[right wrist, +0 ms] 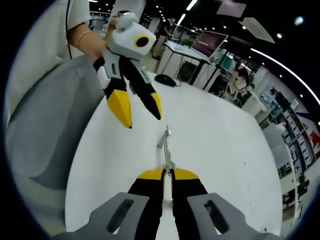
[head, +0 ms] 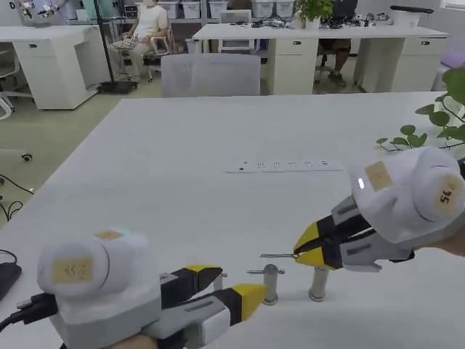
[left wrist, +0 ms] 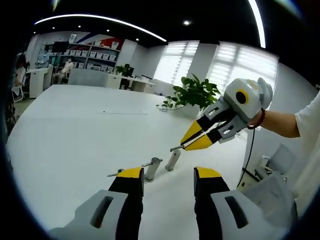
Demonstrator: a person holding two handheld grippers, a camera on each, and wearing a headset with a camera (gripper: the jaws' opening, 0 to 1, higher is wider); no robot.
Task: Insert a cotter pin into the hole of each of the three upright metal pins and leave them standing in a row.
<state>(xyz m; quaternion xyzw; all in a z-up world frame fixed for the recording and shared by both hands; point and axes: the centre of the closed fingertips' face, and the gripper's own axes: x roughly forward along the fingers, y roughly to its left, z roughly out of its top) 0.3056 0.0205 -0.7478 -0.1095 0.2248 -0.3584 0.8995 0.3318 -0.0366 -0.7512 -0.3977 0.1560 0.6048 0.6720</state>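
Note:
Two upright metal pins stand near the table's front edge. The left one (head: 271, 285) (left wrist: 152, 170) has a cotter pin (head: 256, 272) through its hole, and the right one (head: 318, 283) (left wrist: 172, 160) has none. A third pin (head: 218, 281) is mostly hidden behind my left gripper's jaws. My left gripper (head: 241, 283) (left wrist: 167, 172) (right wrist: 142, 119) is open, with nothing held, just left of the pins. My right gripper (head: 298, 253) (left wrist: 186, 144) (right wrist: 167, 171) is shut on a cotter pin (head: 276, 256) (left wrist: 175, 148) (right wrist: 165, 142), held level just above the two pins.
A white power strip (head: 283, 166) lies at mid-table. A potted plant (head: 436, 127) (left wrist: 192, 95) stands at the right edge. A grey chair (head: 211, 74) sits at the table's far side, with desks and a seated person (head: 142, 33) beyond.

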